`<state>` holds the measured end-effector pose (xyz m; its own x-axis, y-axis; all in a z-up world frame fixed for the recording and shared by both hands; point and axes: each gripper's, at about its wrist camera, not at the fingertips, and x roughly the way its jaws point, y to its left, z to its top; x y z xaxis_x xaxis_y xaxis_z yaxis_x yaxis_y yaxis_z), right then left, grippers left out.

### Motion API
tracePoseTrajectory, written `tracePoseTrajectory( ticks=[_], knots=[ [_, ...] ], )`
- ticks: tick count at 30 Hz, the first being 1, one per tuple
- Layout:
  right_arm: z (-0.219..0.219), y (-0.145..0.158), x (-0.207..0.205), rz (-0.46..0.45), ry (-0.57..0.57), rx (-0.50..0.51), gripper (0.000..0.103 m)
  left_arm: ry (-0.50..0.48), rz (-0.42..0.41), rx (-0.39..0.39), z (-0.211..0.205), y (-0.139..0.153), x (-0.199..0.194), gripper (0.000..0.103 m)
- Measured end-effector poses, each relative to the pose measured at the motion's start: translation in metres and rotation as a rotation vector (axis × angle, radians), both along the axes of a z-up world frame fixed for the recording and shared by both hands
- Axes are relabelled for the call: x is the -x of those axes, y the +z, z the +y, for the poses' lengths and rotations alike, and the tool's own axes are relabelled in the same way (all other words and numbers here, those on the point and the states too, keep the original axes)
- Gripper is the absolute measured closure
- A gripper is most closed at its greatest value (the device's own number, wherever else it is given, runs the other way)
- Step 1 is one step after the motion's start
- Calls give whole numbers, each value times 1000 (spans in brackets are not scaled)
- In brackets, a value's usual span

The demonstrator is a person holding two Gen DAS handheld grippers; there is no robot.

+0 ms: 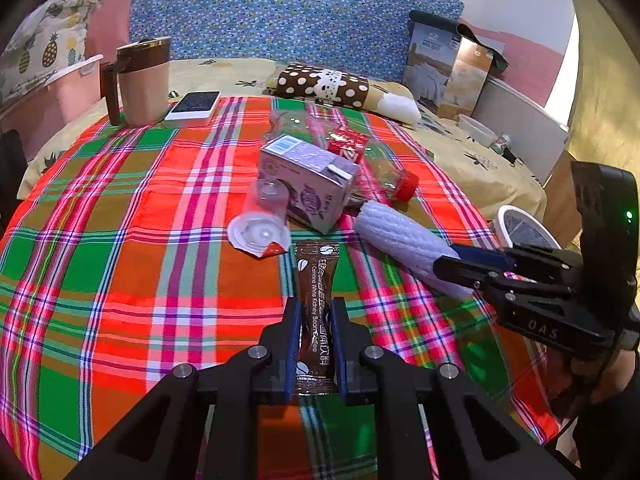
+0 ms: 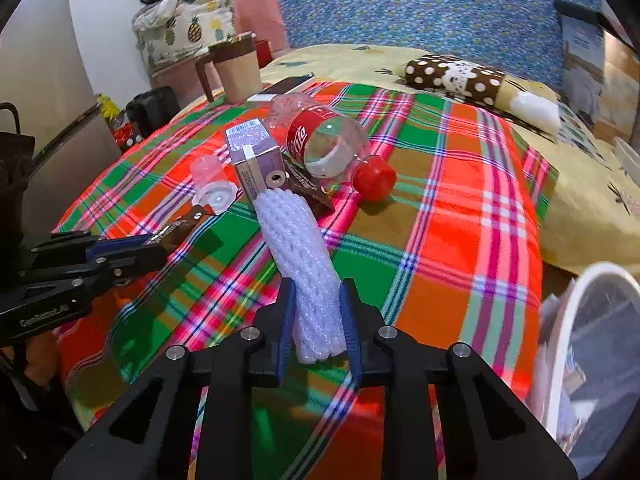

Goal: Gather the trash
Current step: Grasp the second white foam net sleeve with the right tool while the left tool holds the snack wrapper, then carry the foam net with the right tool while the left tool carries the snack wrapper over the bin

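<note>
My left gripper [image 1: 316, 305] is shut on a brown coffee sachet [image 1: 316, 272] that lies flat on the plaid cloth [image 1: 120, 240]. From the right wrist view the same gripper [image 2: 160, 242] pinches the sachet [image 2: 180, 226] at the left. My right gripper [image 2: 318, 286] is shut on the near end of a white foam net sleeve [image 2: 296, 240], whose far end rests against a purple drink carton [image 2: 256, 152]. A cola bottle [image 2: 324, 144] with a red cap lies behind the carton. A clear plastic cup [image 2: 212, 184] lies on its side to the left.
A white bin [image 2: 572, 340] stands off the cloth's right edge, with paper inside. A lidded mug [image 1: 140, 80] and a phone [image 1: 194, 108] sit at the far left of the cloth. A polka-dot pillow [image 1: 324, 86] and boxes [image 1: 448, 64] lie behind.
</note>
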<state>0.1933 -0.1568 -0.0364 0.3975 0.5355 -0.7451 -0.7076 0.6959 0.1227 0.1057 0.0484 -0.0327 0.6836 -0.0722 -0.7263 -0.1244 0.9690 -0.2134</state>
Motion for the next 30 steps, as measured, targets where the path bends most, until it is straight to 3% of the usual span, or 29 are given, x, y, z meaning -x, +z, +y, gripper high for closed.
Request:
tracePoseTrajectory(
  ticks=[13, 30],
  knots=[
    [-51, 22, 30, -10, -201, -128, 79, -80, -46, -11, -36, 20, 2, 88],
    [-105, 34, 32, -73, -400, -137, 79, -219, -89, -24, -97, 42, -17, 88]
  ],
)
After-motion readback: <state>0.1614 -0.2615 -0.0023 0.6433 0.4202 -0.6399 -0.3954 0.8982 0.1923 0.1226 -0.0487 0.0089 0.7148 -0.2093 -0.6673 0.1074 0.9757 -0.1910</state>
